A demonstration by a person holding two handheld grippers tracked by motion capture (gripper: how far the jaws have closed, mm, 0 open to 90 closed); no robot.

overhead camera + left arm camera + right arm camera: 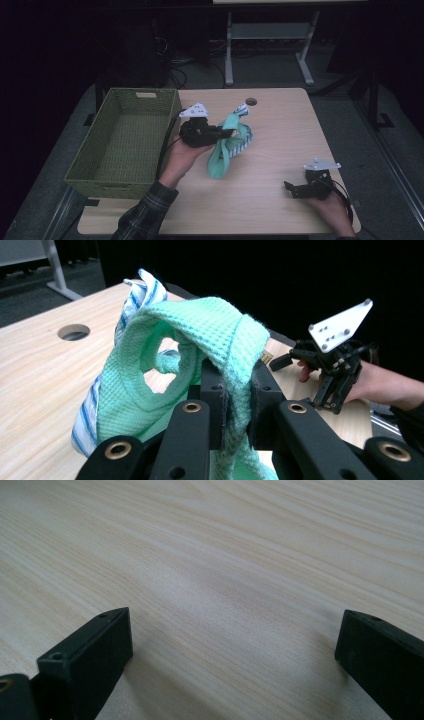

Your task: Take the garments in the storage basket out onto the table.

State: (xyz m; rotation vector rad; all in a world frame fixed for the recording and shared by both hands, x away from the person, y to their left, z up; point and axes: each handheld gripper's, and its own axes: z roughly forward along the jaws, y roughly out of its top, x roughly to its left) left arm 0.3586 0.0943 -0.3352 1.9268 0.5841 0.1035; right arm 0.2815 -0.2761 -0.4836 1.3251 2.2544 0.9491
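The left gripper (235,405) is clamped on a mint waffle-knit cloth (200,340), bunched and looped, seemingly tangled with a blue-striped white cloth (131,305). It hangs near the table's (280,135) middle, just beside the basket (120,145). The right gripper (232,645) rests spread and empty near the right edge.

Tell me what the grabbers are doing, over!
Left gripper shut on green cloth, striped cloth tangled along. Right gripper open, empty, low over table. Basket beside.
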